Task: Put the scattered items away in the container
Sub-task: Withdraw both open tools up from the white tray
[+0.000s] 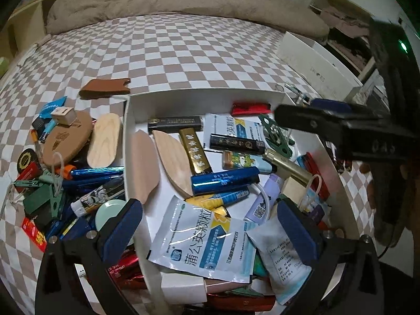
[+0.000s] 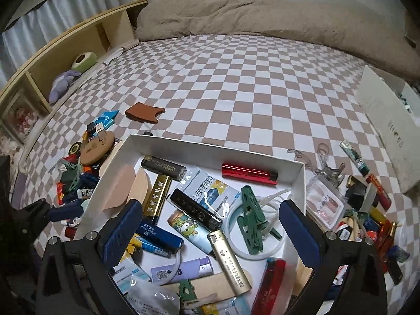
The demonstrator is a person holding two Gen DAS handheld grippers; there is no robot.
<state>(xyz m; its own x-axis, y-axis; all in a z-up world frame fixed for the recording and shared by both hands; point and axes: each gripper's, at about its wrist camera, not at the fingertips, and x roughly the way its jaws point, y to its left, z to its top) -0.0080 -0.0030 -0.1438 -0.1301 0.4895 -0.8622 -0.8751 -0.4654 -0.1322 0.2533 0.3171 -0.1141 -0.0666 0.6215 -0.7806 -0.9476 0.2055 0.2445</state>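
A white open box (image 1: 204,95) (image 2: 210,147) lies on the checked bed sheet, holding lighters, sachets, wooden ovals and green clips. My left gripper (image 1: 210,232) hangs open over the box's near end, above a white-blue sachet (image 1: 207,244), with nothing pressed between its pads. My right gripper (image 2: 210,232) is open too, over a gold lighter (image 2: 231,260) and green clips (image 2: 252,218) inside the box. One loose pile (image 1: 60,157) lies left of the box: a brown disc, a wooden oval, blue tubes. Another pile (image 2: 367,210) with a clear card case (image 2: 325,202) lies on its right.
A brown leather piece (image 1: 105,87) lies alone beyond the box. A beige blanket (image 2: 262,15) covers the far end of the bed. A flat white carton (image 2: 388,128) lies at the right edge. A wooden headboard shelf (image 2: 65,44) holds plush toys.
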